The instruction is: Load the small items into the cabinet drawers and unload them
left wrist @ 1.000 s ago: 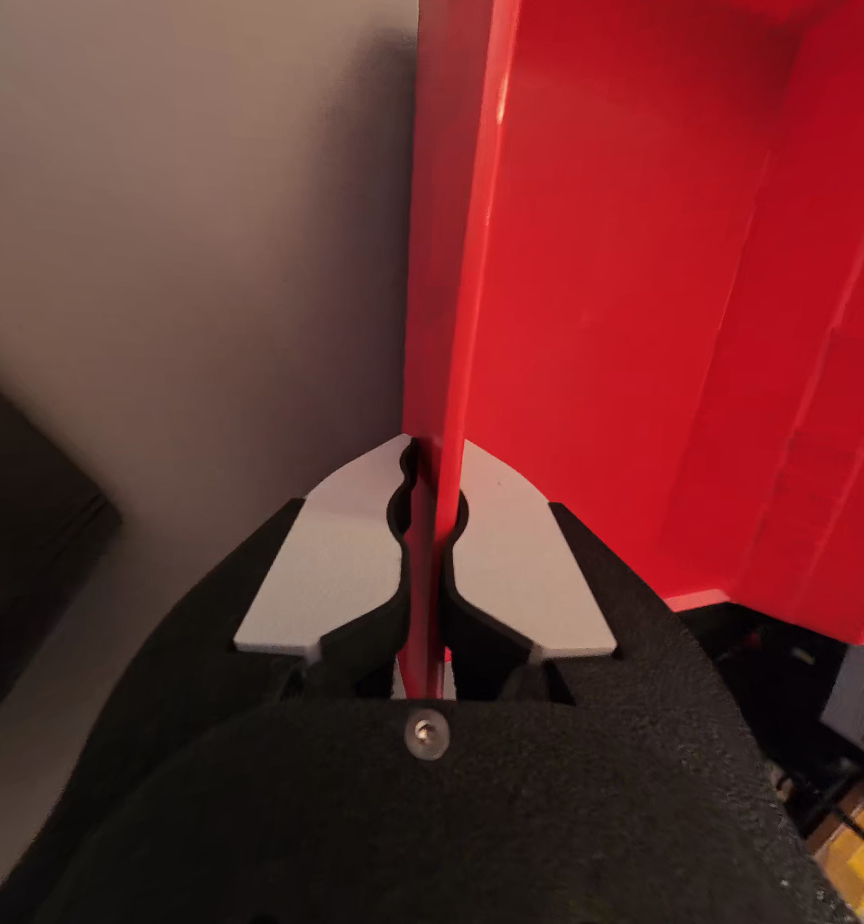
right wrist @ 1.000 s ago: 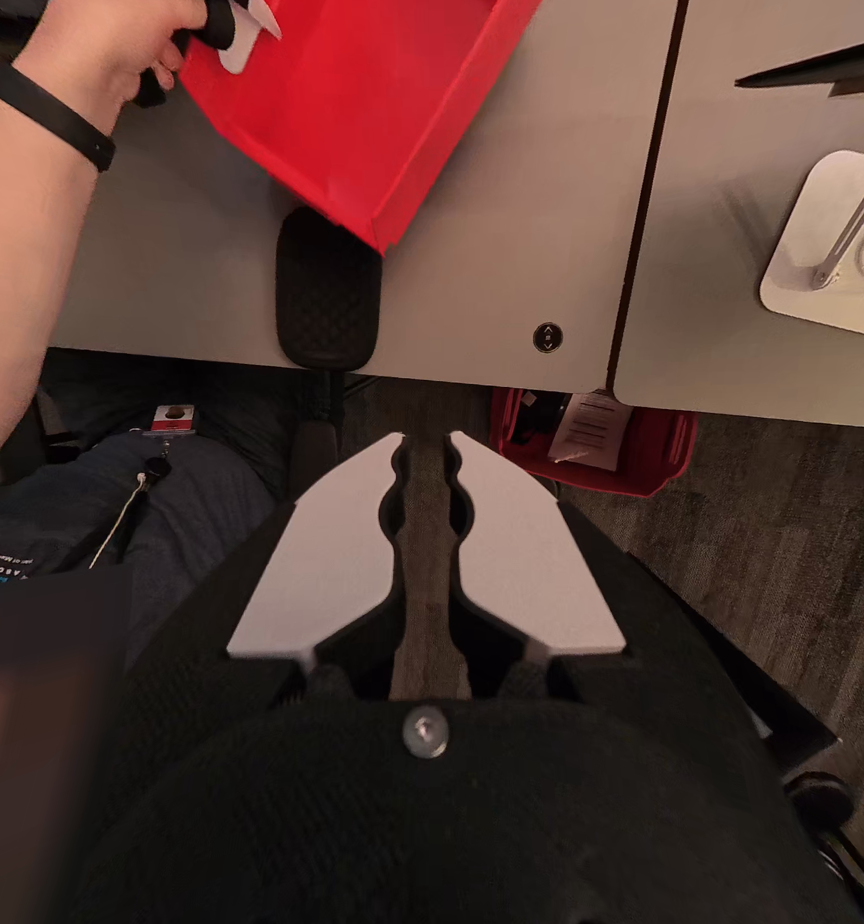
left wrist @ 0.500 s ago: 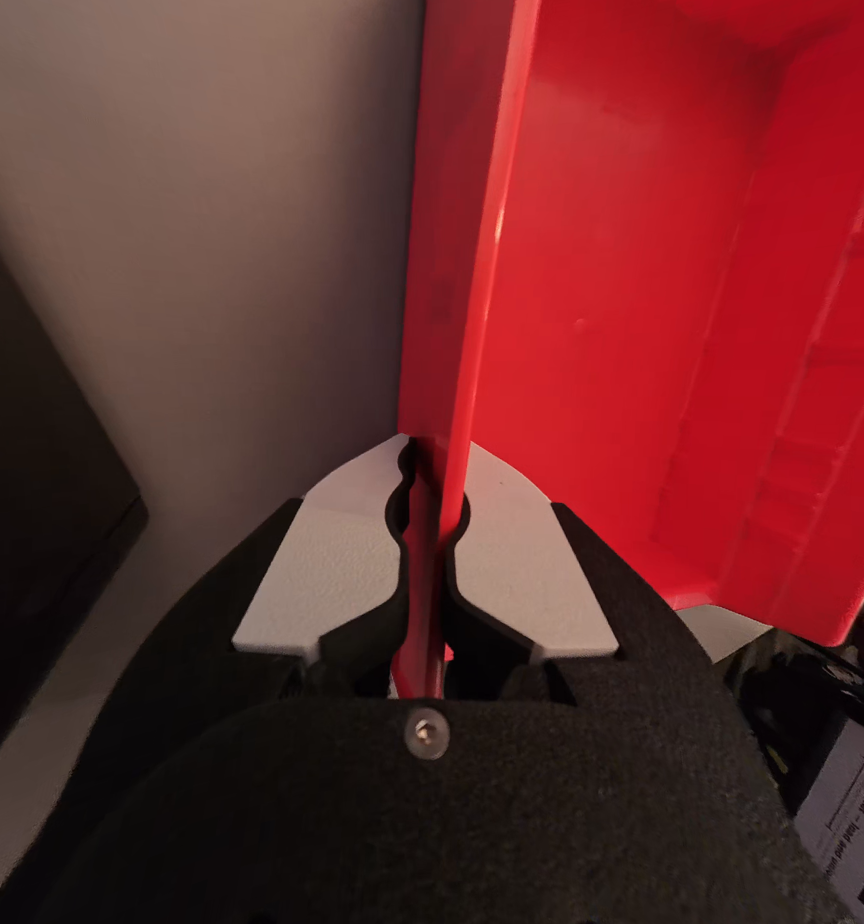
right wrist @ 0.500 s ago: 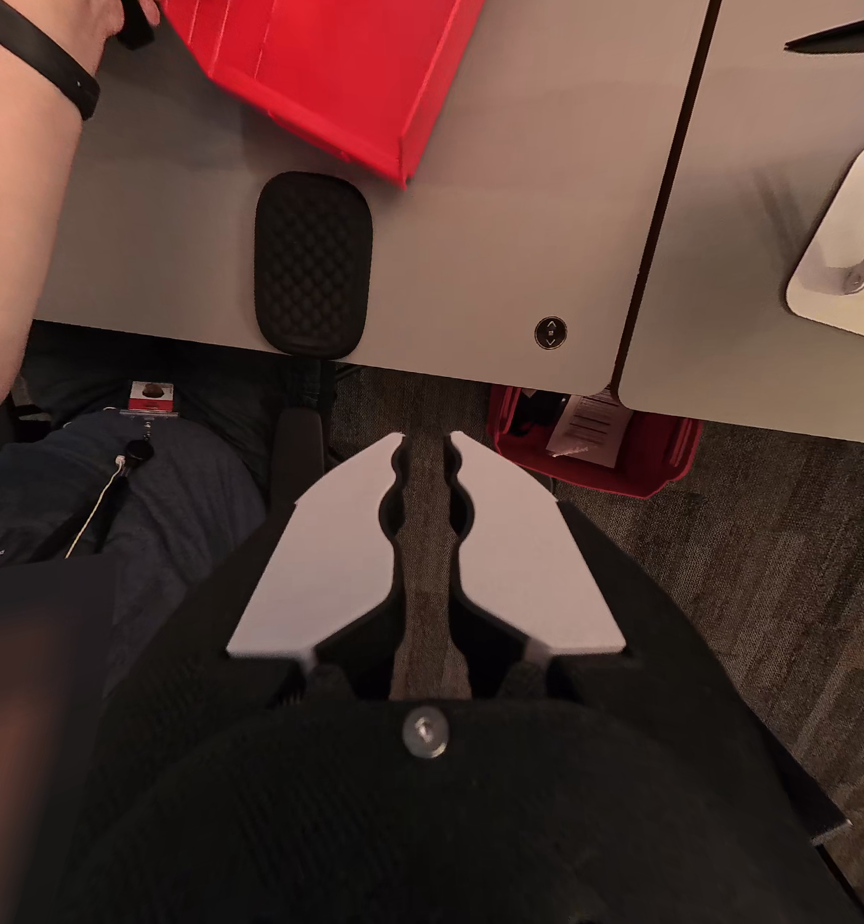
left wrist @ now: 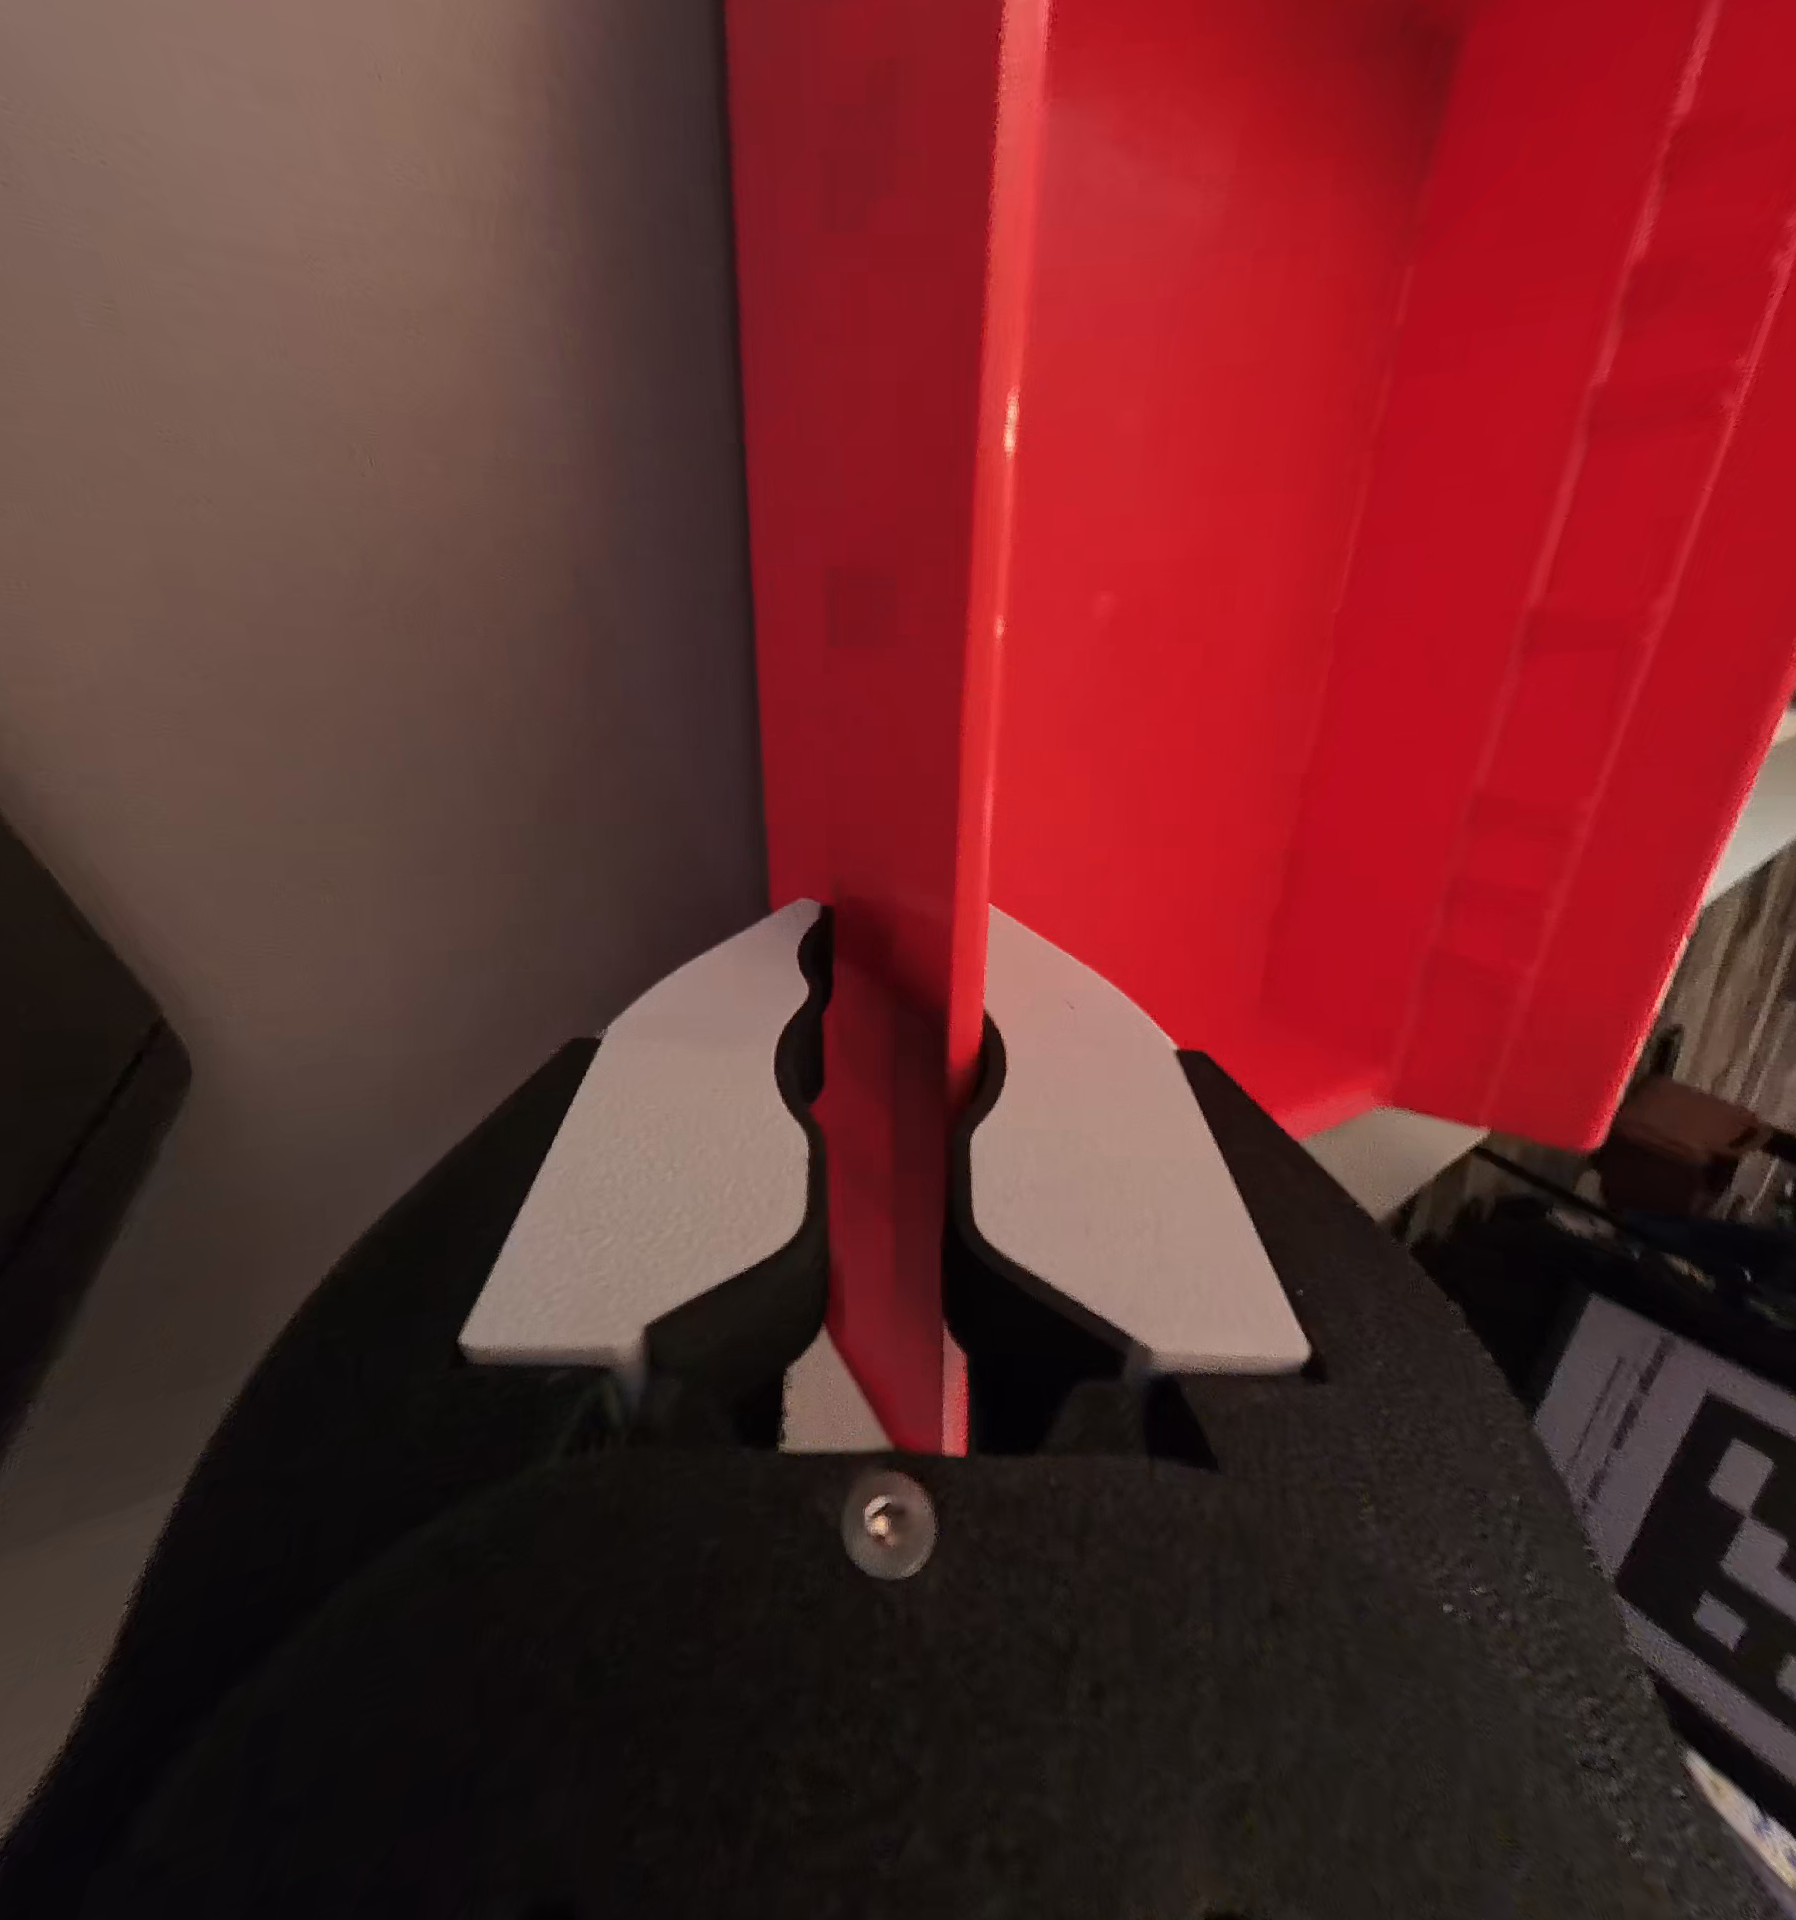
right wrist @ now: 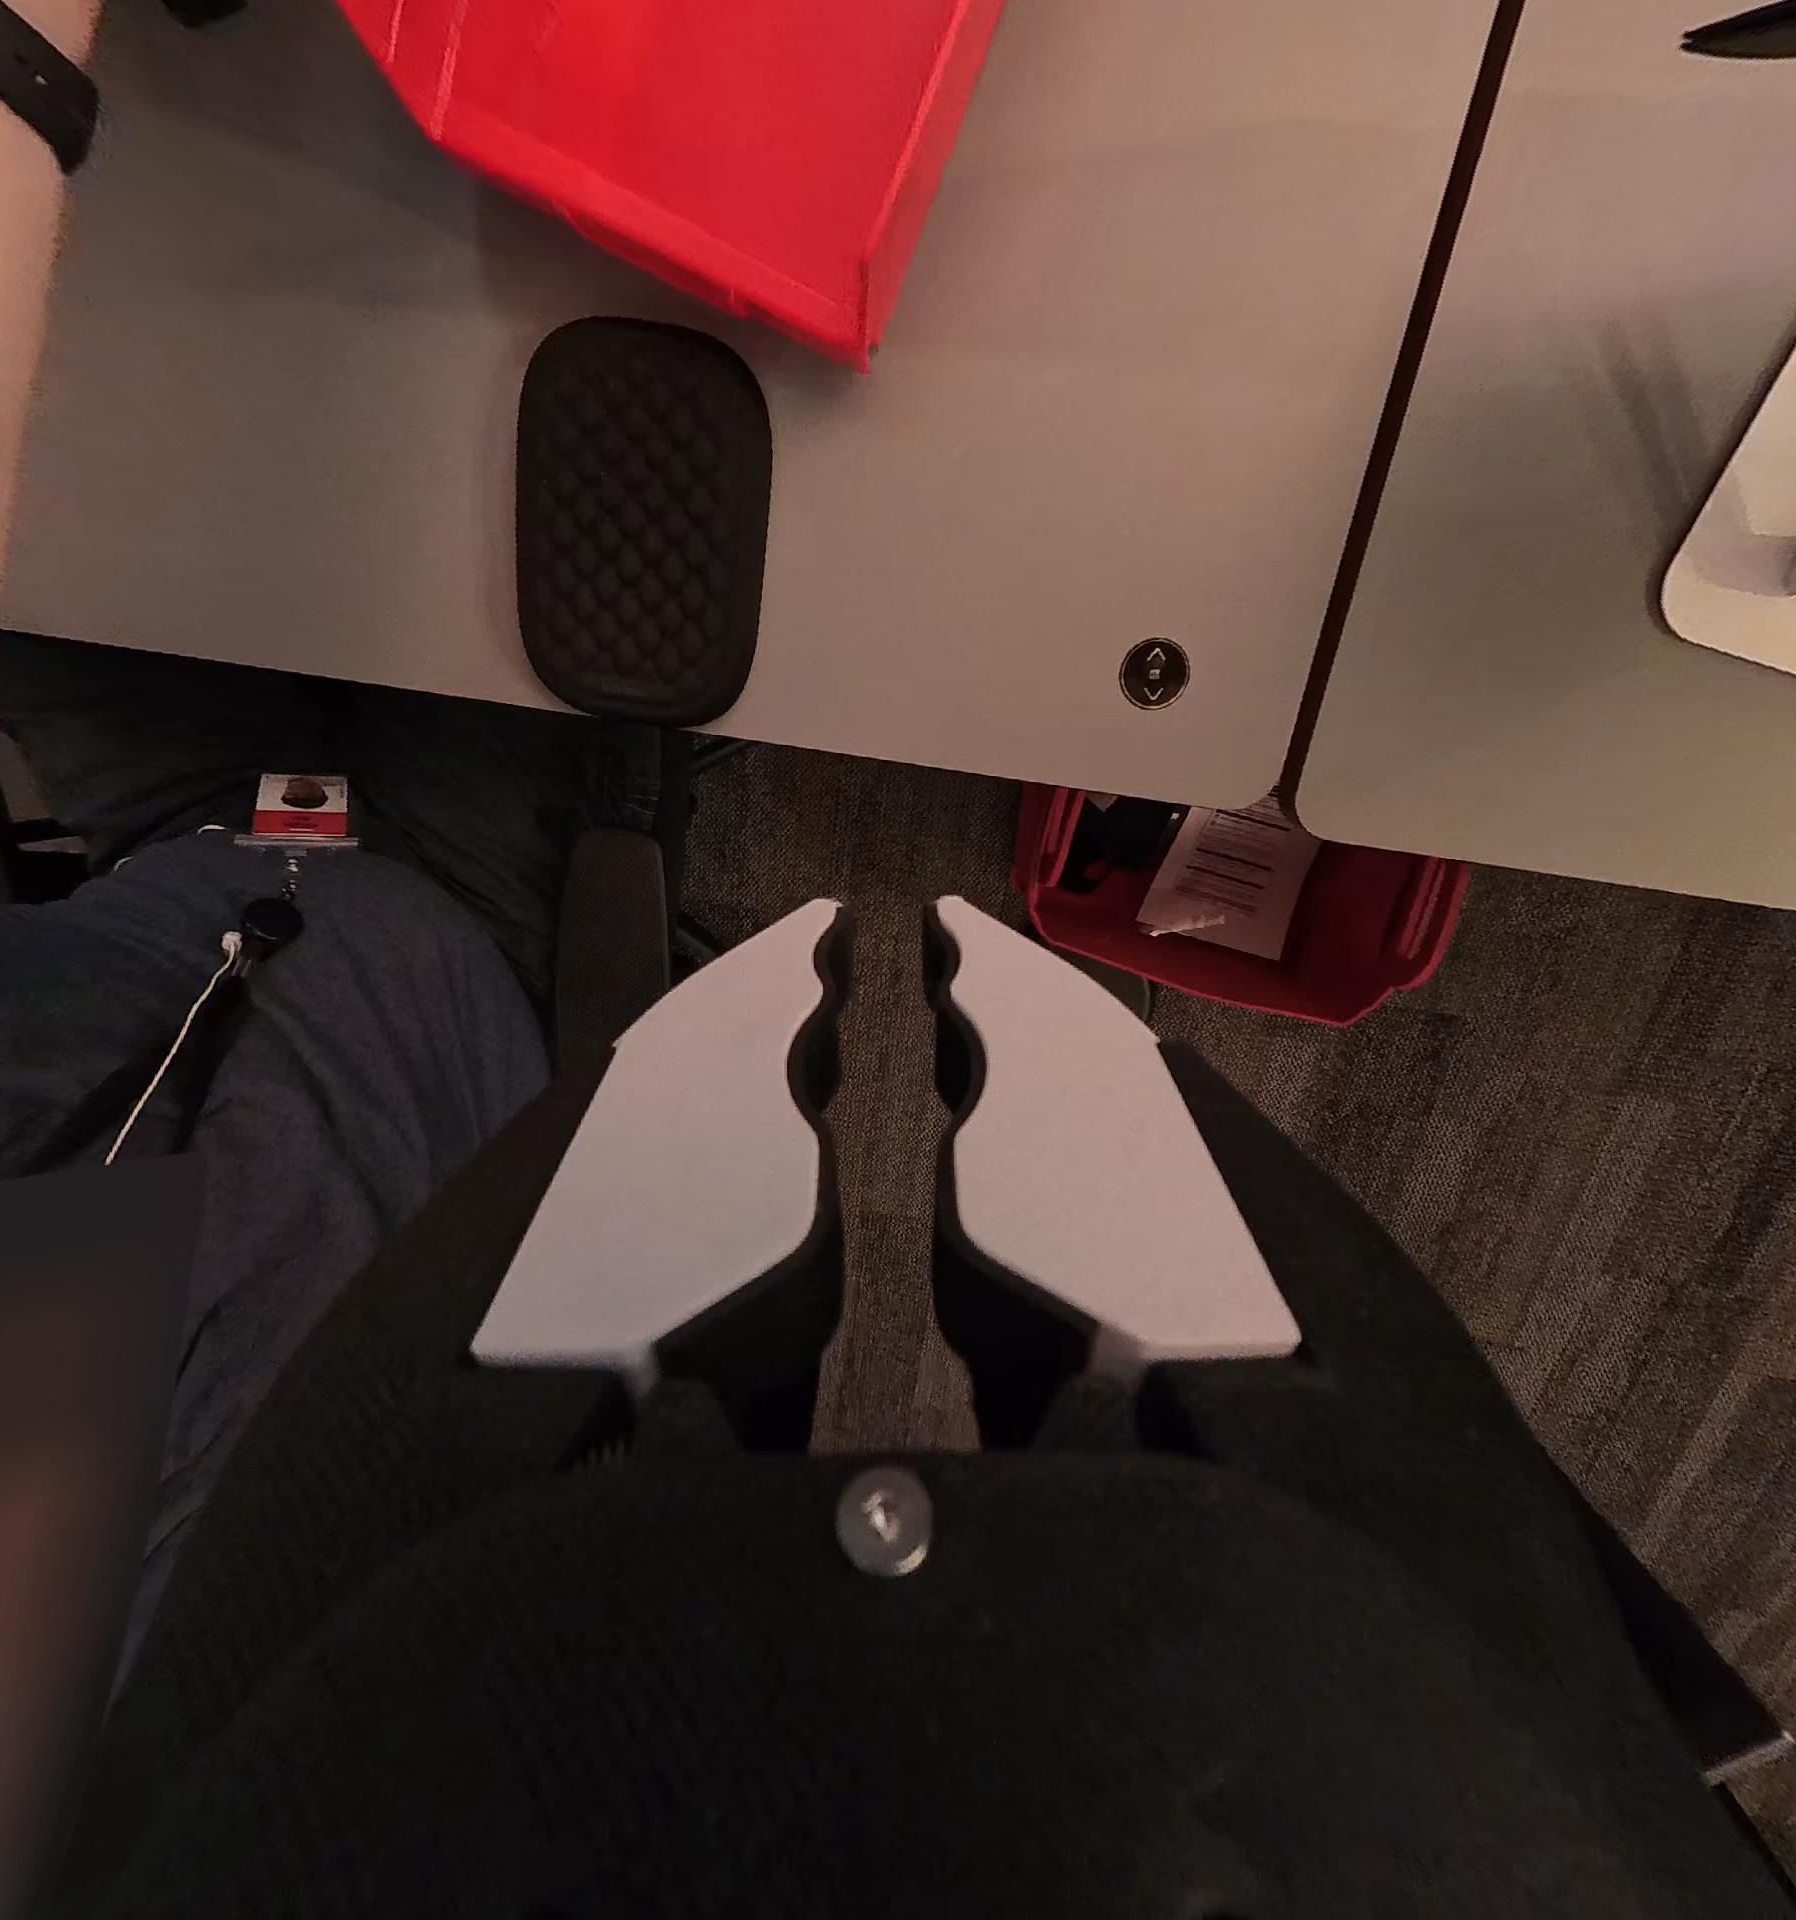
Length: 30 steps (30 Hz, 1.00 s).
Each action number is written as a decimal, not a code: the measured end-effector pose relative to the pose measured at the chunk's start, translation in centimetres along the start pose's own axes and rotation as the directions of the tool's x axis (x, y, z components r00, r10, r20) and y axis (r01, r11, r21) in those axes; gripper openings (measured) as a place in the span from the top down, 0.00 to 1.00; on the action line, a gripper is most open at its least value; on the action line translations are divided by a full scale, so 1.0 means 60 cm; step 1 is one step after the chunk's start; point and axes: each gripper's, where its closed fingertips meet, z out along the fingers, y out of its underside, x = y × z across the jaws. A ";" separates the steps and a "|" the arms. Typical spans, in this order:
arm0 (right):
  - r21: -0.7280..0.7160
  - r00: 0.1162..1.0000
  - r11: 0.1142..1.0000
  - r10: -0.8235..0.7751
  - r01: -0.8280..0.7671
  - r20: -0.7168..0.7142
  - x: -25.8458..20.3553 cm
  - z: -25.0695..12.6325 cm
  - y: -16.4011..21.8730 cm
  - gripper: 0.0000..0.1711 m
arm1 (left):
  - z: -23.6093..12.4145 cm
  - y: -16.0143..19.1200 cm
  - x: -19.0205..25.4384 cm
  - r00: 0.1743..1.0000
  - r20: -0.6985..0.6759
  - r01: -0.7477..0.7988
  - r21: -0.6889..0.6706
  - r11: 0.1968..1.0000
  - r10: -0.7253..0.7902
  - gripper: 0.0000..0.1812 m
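1. Left hand-held gripper [left wrist: 899, 920] was clamped on one thin wall of the red drawer [left wrist: 1237, 582], held above the worktop [right wrist: 1081, 436].
2. Looked like light, stiff, slick plastic; gripping deeper seemed safer.
3. Right hand-held gripper [right wrist: 881, 912] sat slightly open, empty.

- L gripper [left wrist: 894, 1039] closed on side wall of drawer [left wrist: 1237, 520]; wall ran fwd between both fingers, drawer body to their right, over desk [left wrist: 354, 520].
- R gripper [right wrist: 881, 997] apart from desk, fingers parted w/ nothing between, over floor [right wrist: 1496, 1247].
- Wrist pad [right wrist: 642, 520] on desk at near edge, just in front of drawer corner.
- Bin [right wrist: 1289, 935] on floor under desk edge, right of R gripper.
- Person's lap [right wrist: 302, 1039] left of R gripper.
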 end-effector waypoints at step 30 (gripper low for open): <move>0.043 0.995 0.995 -0.087 0.085 0.055 -0.053 0.083 -0.048 0.92 | -0.042 0.055 0.022 0.911 0.081 -0.401 -0.055 0.914 0.404 0.82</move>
